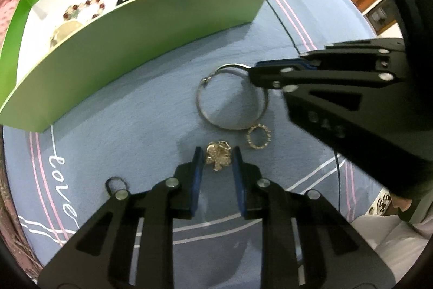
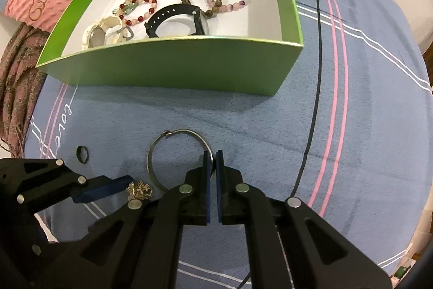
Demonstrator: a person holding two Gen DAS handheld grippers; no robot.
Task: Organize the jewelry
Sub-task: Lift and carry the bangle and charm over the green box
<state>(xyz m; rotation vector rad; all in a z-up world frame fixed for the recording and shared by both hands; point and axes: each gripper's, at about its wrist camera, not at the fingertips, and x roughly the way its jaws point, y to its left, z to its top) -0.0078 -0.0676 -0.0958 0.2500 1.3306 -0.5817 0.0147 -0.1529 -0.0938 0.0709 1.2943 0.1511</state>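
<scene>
We count one green box (image 2: 173,64), three bead bracelets (image 2: 139,8), two watches (image 2: 176,19), one bangle (image 1: 232,96), three rings (image 1: 259,137), one brooch (image 1: 218,155).

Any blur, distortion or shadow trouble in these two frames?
Left wrist view: fisheye bows the green box wall; the right tongs look slightly soft; the silver bangle casts a soft shadow. Right wrist view: sharper, evenly lit, box shadow on the blue bedsheet, edges curved.
</scene>
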